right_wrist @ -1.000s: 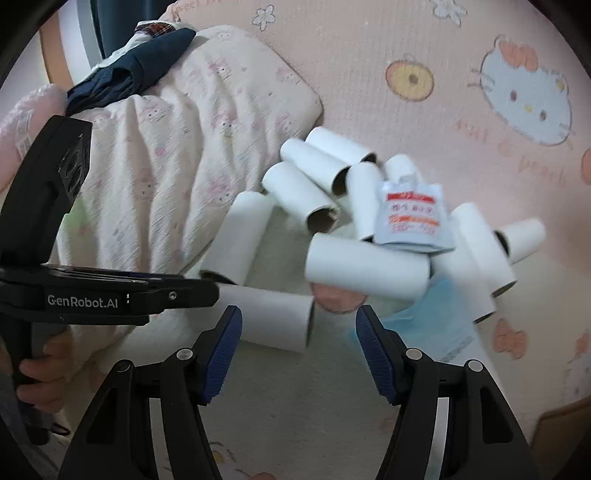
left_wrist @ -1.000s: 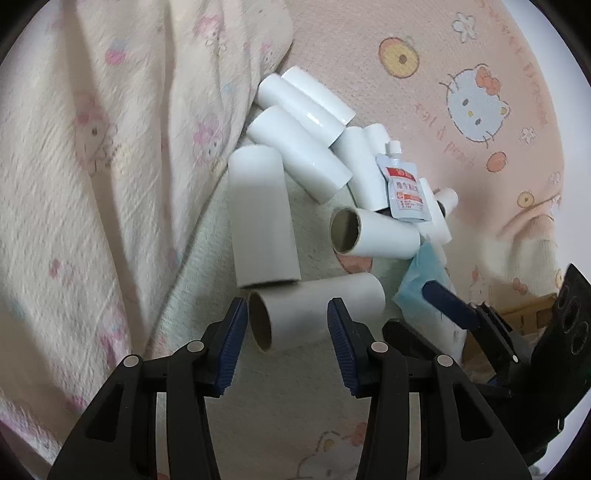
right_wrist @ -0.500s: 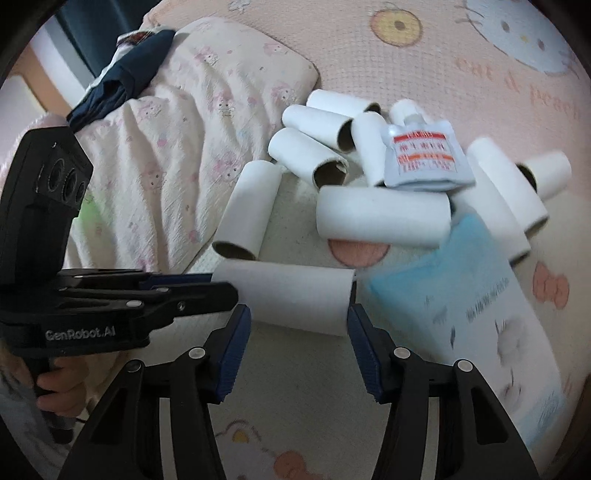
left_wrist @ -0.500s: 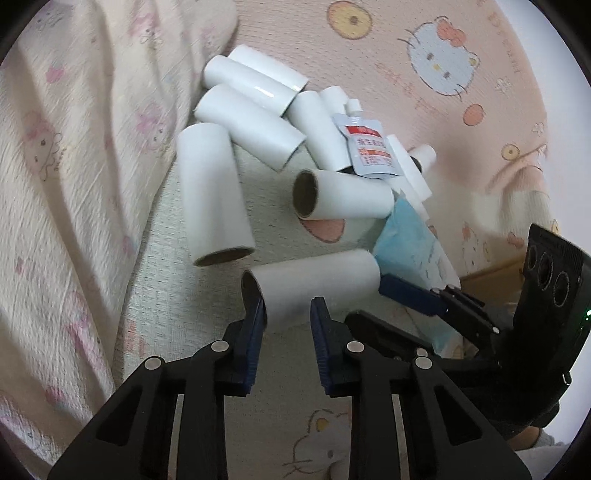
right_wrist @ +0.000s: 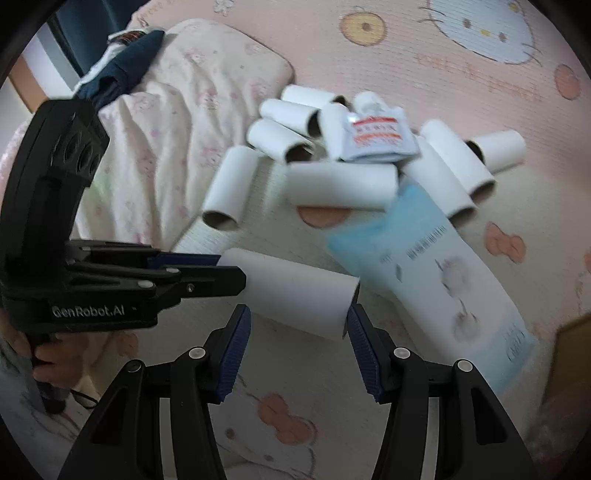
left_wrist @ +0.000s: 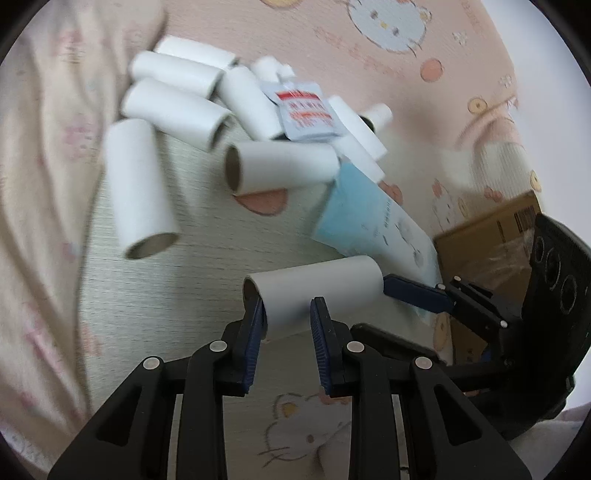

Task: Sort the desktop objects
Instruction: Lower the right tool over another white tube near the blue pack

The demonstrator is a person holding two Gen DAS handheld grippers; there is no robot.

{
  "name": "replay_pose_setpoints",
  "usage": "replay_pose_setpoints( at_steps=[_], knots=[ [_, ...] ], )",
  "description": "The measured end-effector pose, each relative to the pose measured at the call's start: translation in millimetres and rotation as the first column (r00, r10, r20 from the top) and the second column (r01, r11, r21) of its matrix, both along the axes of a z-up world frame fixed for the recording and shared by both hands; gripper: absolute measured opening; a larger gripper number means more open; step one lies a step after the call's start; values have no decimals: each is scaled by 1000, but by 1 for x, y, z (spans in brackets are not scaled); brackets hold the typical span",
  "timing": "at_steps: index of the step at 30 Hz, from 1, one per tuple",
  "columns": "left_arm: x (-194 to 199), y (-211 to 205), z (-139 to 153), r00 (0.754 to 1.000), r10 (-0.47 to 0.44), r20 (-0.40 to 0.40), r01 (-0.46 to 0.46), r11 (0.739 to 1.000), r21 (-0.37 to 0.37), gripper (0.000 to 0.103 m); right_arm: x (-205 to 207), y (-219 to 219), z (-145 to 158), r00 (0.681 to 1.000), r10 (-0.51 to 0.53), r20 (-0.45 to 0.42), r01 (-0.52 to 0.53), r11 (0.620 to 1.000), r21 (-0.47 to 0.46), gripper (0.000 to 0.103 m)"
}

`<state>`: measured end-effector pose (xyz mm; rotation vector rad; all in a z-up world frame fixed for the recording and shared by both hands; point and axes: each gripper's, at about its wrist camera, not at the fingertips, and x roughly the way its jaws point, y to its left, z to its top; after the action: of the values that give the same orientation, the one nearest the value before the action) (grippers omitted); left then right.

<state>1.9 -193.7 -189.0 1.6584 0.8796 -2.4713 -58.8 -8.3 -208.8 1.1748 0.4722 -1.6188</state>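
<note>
Both grippers on one paper tube (left_wrist: 314,286): left gripper (left_wrist: 286,314) jaws clamp end; right gripper (right_wrist: 295,325) jaws span it, open.

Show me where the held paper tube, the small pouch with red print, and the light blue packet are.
held paper tube (left_wrist: 317,284), left wrist view, middle of its side
small pouch with red print (left_wrist: 306,110), left wrist view, printed face
light blue packet (right_wrist: 436,266), right wrist view, flat front

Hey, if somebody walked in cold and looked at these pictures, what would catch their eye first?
Probably the white cardboard tube pinched at one end by the left hand-held gripper, with the open right hand-held gripper straddling its other end. Behind it, a heap of similar tubes lies on the Hello Kitty sheet, topped by a red-labelled pouch.
</note>
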Motion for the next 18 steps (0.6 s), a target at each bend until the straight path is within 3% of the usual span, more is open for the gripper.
replay_pose_setpoints(
  at_steps=[8,11,13,16,18],
  knots=[
    [-50,31,-9,988,-151,-21,150,988,-30,29,-18,29,-10,993,-117,-34,119,991,58,52],
    [-72,46,-9,972,-233,-42,233,972,-4,29,-28,40,-5,984,-166,-63,169,985,41,49],
    [-89,63,-12,950,-308,-51,310,950,35,29,-34,43,-1,983,-184,-19,184,983,7,48],
    [-110,83,-12,942,-333,-48,331,943,-41,30,-36,40,-1,977,-197,-83,200,979,28,46],
    [-122,85,-12,944,-325,-54,323,946,-31,30,-38,42,-1,974,-208,-86,211,977,29,46]
  ],
)
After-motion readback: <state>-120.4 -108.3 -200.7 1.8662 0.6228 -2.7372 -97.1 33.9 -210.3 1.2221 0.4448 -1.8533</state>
